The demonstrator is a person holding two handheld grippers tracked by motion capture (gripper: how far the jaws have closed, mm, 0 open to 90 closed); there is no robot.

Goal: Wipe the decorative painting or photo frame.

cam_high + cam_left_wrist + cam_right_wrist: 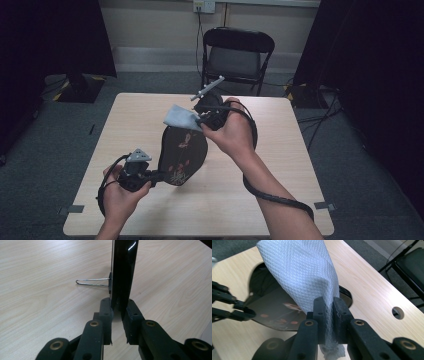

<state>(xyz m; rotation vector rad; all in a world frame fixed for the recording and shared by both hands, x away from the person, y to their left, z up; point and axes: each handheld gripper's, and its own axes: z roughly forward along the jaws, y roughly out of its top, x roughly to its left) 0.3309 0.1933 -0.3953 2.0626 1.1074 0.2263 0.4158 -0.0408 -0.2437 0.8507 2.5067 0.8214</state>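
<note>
This looks like a room set up for recording, like a small lab. A plain wooden table [280, 165] stands on grey carpet [55, 145]. Black curtains [370, 50] hang at both sides. A black folding chair [237, 55] waits behind, and cables [320, 120] run across the floor.

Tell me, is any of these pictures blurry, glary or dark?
High view: dim overall, dark curtains at both sides, the table evenly lit. Left gripper view: a bright glare streak on the glossy black plaque, the wood grain sharp, the jaws near the lens slightly soft. Right gripper view: the white cloth shows crisp weave, while the chair behind is softer.
</note>
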